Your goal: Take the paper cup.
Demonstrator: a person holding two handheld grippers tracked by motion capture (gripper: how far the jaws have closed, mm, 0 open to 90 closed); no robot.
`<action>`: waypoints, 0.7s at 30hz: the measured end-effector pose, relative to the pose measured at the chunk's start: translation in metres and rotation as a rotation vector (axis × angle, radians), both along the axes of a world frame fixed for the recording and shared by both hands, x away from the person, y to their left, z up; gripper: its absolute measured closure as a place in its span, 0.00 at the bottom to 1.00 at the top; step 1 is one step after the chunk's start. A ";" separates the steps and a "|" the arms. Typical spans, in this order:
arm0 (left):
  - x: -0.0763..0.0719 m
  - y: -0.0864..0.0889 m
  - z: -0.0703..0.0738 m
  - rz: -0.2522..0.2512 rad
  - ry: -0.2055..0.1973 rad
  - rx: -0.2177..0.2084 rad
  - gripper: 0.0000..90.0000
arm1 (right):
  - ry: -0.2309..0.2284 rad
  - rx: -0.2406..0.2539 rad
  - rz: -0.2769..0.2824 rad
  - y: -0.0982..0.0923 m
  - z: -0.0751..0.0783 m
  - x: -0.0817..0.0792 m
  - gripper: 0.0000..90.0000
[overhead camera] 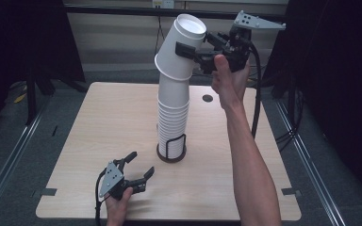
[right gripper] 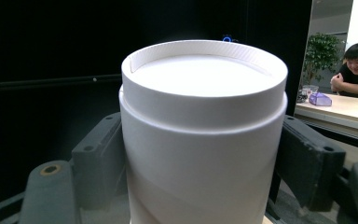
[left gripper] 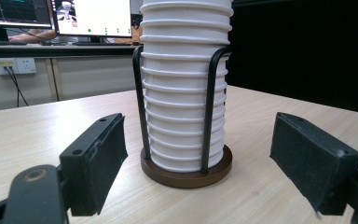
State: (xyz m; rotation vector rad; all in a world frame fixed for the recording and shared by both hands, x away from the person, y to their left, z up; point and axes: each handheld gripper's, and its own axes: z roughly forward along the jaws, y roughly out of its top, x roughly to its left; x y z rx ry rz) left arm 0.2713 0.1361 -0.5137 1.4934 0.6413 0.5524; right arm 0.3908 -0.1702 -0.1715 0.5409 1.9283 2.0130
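No brand, label or legible writing is seen on the plain white paper cups; a tall nested stack point(overhead camera: 173, 120) is held upside down in a black wire holder point(left gripper: 186, 165) with a round brown base, standing near the middle of the bench point(overhead camera: 99, 122). The top cup point(overhead camera: 180, 47), tilted off the stack's upper end with its bottom uppermost, is clamped between the jaws of the right gripper point(overhead camera: 188, 51), raised well above the bench. The left gripper point(overhead camera: 140, 165) is rested on the bench near the front edge, its jaws spread apart with nothing between them and pointed toward the holder.
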 end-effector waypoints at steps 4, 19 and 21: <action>0.000 0.000 0.000 0.000 -0.001 0.002 0.20 | -0.003 0.016 -0.003 -0.002 0.001 0.000 0.26; 0.000 0.000 0.000 -0.003 -0.004 0.007 0.20 | -0.028 0.084 -0.021 -0.014 0.007 -0.007 0.26; 0.000 0.000 0.000 -0.003 -0.003 0.007 0.20 | -0.027 0.090 -0.016 -0.015 0.007 -0.007 0.26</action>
